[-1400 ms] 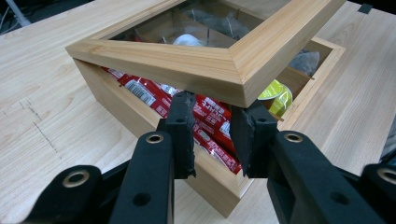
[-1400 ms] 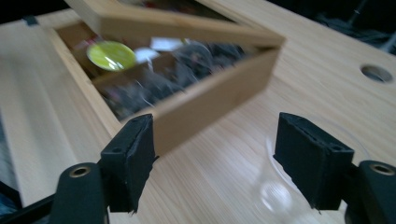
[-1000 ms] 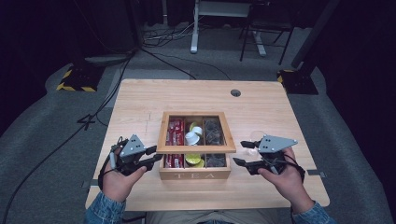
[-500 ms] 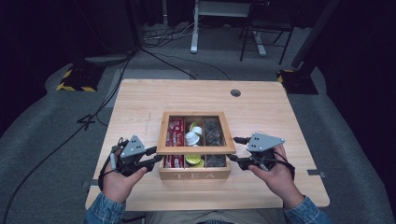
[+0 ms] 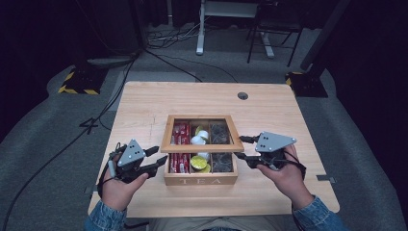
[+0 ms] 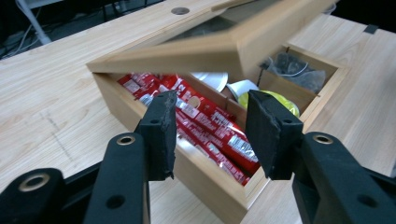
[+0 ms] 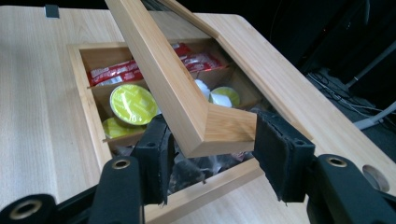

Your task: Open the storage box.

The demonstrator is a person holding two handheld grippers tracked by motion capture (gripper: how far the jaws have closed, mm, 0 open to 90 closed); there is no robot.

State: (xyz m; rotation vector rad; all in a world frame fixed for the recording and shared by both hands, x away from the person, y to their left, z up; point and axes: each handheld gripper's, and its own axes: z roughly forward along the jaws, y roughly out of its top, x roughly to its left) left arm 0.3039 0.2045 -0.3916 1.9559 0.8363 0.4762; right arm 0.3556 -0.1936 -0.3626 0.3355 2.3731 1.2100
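A wooden tea box sits near the table's front edge, its glazed lid tilted half up. Inside are red sachets, yellow capsules and dark tea bags. My right gripper is at the lid's right front corner. Its jaws have just been closing, and the pads now press on that corner. My left gripper is at the box's left front corner. Its jaws have just been opening, with nothing gripped, and the lid edge hangs above them.
The light wooden table has a cable hole at the back right. Bare tabletop lies to the left, right and behind the box. Beyond the table, on a dark floor, are cables and a desk frame.
My right gripper has moved left to the lid's corner and its jaws have narrowed onto it. My left gripper's jaws have spread apart, with the hand in the same spot.
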